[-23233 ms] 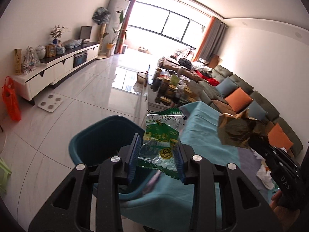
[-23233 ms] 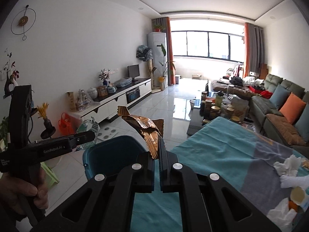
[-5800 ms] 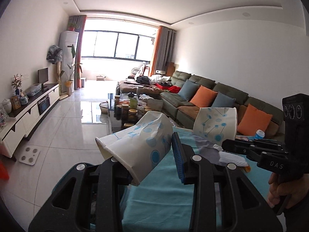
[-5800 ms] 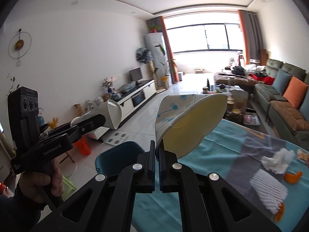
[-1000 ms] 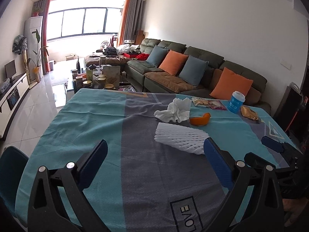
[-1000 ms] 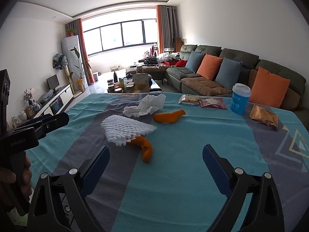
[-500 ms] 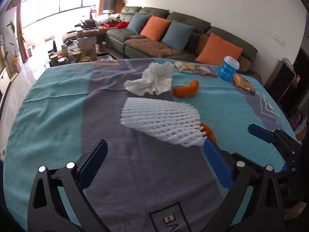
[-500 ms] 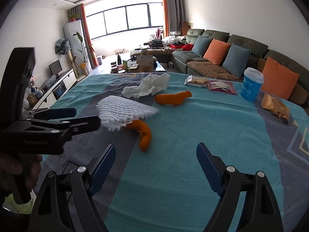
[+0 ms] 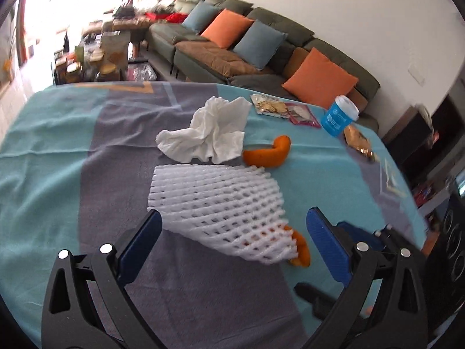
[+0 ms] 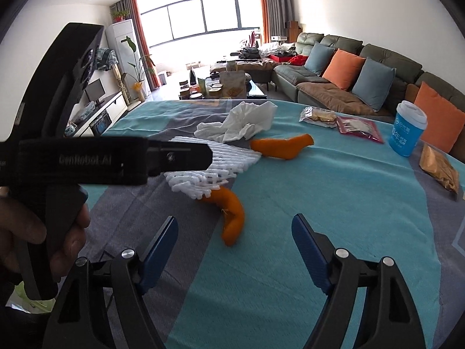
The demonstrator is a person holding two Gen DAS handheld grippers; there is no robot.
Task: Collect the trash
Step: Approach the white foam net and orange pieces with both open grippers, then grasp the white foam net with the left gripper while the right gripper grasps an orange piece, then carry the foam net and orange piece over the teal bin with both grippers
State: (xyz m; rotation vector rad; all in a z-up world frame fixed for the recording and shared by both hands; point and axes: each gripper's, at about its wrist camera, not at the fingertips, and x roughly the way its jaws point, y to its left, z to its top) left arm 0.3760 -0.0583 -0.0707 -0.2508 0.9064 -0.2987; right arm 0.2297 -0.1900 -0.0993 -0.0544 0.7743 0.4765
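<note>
A white foam fruit net (image 9: 221,203) lies on the teal and grey tablecloth (image 9: 58,157). My left gripper (image 9: 232,226) is open, its jaws on either side of the net's near end. An orange peel (image 9: 299,250) pokes out from under the net. A second peel (image 9: 267,154) and a crumpled white tissue (image 9: 209,133) lie behind. In the right wrist view my right gripper (image 10: 235,232) is open and empty, just in front of the near orange peel (image 10: 229,215). The net (image 10: 215,168), tissue (image 10: 241,125) and far peel (image 10: 282,147) show there too.
A blue paper cup (image 10: 407,129), snack packets (image 10: 340,119) and a brown wrapper (image 10: 438,168) sit at the table's right side. A sofa with orange and blue cushions (image 10: 348,69) stands behind. The left gripper's body (image 10: 87,157) crosses the left of the right wrist view.
Both grippers have moved forward and down toward the table. The left now straddles the foam net; the right has closed in on the near orange peel. Both stay open.
</note>
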